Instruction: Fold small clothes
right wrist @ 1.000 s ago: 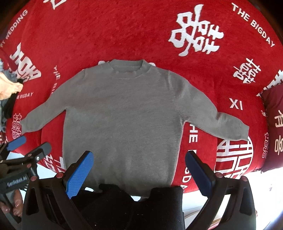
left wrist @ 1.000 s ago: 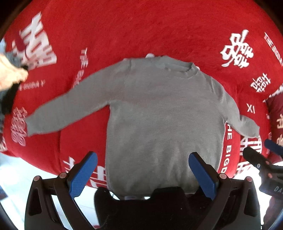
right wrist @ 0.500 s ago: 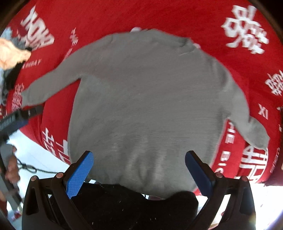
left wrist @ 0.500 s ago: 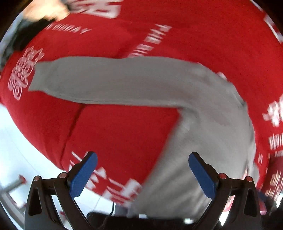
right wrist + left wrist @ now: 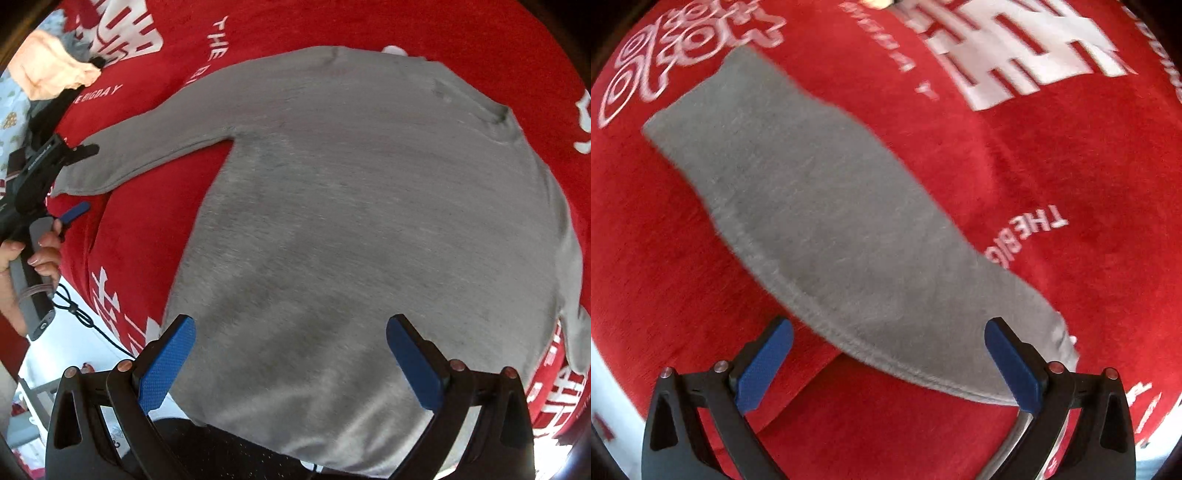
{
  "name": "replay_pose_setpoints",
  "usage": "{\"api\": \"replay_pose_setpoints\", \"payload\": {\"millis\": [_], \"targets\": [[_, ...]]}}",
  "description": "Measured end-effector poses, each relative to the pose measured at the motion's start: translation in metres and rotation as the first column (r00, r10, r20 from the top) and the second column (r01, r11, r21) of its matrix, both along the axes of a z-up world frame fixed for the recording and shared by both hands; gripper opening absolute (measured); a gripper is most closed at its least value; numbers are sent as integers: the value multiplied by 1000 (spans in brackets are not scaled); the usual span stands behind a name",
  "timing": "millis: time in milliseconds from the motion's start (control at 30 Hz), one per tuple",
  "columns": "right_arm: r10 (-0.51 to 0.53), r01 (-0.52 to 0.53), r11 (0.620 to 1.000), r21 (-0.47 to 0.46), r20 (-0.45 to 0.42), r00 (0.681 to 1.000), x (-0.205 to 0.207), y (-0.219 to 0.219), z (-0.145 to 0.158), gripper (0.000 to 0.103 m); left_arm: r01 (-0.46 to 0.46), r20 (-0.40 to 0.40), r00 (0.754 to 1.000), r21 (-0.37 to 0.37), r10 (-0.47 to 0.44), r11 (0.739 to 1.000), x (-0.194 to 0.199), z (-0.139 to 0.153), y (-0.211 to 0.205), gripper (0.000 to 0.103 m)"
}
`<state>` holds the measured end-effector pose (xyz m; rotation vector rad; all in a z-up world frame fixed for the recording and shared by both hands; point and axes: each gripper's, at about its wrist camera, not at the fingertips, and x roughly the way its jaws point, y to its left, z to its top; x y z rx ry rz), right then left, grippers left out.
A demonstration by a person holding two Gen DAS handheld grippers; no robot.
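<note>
A small grey sweater (image 5: 369,206) lies flat and spread out on the red cloth (image 5: 155,236). Its left sleeve (image 5: 827,229) stretches away from the body. My left gripper (image 5: 886,365) is open, low over that sleeve, with the sleeve lying between its fingers; it also shows at the sleeve cuff in the right wrist view (image 5: 74,184). My right gripper (image 5: 291,362) is open and empty above the lower part of the sweater body. The right sleeve (image 5: 576,325) hangs toward the right edge.
The red cloth carries white characters and lettering (image 5: 1027,55). A pile of other clothes, peach and dark (image 5: 51,74), lies at the far left. The cloth's front edge and a white floor (image 5: 74,354) show at lower left.
My left gripper has swung left and down from over the sweater body to close over the left sleeve. My right gripper has moved closer over the body.
</note>
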<state>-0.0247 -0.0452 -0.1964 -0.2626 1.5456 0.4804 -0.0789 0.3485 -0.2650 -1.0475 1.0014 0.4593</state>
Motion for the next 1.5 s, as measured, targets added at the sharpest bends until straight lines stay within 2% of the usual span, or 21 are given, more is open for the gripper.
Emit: {"api": "replay_pose_setpoints", "payload": {"millis": [100,233,333,367,467,533,567,600,667,733,767,833,933,1100,1233,1267,1333,1400,1433,1467,1500], "targets": [[4,-4,1000,5,-14,1000,0,7,-6,103,58,56,997,-26,-57,998,11,1,-6,103],[8,-7,1000,13,-19,1000,2,14,-8,103,45,130,991,-44,-39,998,26,2,-9,103],[8,-8,1000,17,-21,1000,5,17,-9,103,3,108,994,-15,-1,1000,34,-2,-4,101],[7,-6,1000,17,-23,1000,6,17,-11,103,-22,68,997,-3,22,1000,33,-7,0,96],[-8,8,1000,24,-27,1000,9,16,-11,103,-74,13,997,13,74,997,30,-8,1,77],[-16,17,999,31,-30,999,10,15,-11,103,-77,-32,996,49,78,996,26,-7,1,49],[-20,21,999,35,-34,999,11,14,-11,103,-75,-60,995,83,80,994,25,-7,1,38],[-24,26,999,38,-39,999,11,13,-11,103,-73,-86,993,112,83,991,23,-7,2,12],[-34,36,998,49,-42,999,11,10,-10,103,-75,-84,993,127,86,989,16,-6,4,9],[-44,46,997,57,-38,998,11,5,-7,103,-42,-97,993,187,61,981,19,1,-1,9],[-54,56,997,62,-32,998,11,0,-5,103,-2,-104,994,255,29,967,21,11,-10,9],[-77,79,995,65,-25,997,12,-10,-3,103,49,-87,996,334,-21,941,27,28,-24,9],[-129,131,989,67,-22,991,16,-32,-1,103,137,-39,990,412,-133,901,39,62,-53,9],[-226,224,971,85,13,974,26,-79,11,103,286,53,934,478,-352,830,77,112,-120,9],[-319,315,945,88,28,947,34,-129,15,103,422,99,841,492,-531,761,118,131,-197,9],[-339,335,938,89,29,940,34,-139,16,103,469,103,808,486,-581,738,131,130,-226,9],[-395,391,916,88,36,918,37,-171,16,103,521,113,766,468,-633,714,146,124,-260,9],[-434,430,900,77,47,900,39,-196,15,103,593,102,713,441,-694,674,163,108,-307,9],[-456,452,889,69,51,889,39,-211,13,103,613,94,699,431,-709,662,167,102,-320,9],[-469,465,883,64,51,882,39,-220,11,103,649,68,677,415,-733,638,174,89,-341,9],[-487,484,873,56,49,872,39,-233,8,103,671,37,665,409,-746,619,177,79,-355,10]]}}
